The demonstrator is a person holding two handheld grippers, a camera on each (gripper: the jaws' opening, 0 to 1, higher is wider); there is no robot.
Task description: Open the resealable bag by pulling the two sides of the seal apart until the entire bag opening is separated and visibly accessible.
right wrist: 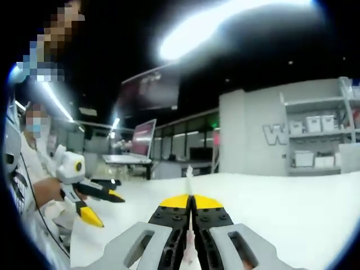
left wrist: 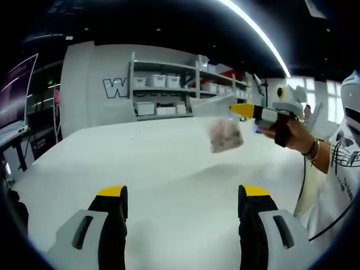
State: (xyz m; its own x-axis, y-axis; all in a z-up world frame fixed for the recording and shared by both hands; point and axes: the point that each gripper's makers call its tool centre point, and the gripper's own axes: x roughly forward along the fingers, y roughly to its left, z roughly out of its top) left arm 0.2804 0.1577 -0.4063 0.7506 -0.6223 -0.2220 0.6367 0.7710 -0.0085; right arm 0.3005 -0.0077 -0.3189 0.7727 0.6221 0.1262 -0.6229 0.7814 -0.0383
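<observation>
Above the far right part of the white desk, in the left gripper view: a clear resealable bag hanging in the air, pinched at its top edge by the right gripper. Pinkish contents sagging in the lower part of the bag, the kind not clear. Bag off the desk surface, tilted, top strip stretched out to the left of the pinching tips. Held by a person's hand with a bracelet on the wrist, white printed shirt at the far right.

In the near foreground of the same view: left gripper with its yellow-tipped jaws spread wide, nothing between them, well apart from the bag.

In the right gripper view: right gripper closed tight, yellow tips together, a thin sliver of the bag's clear edge poking up between them and more film running down the seam toward the near side. Whether the seal is parted, impossible to tell. At the left, left gripper held by the person, jaws gaping, empty, well clear of the bag.

In the background: grey wall with shelves of white bins, a long ceiling light, a monitor on a far desk.
</observation>
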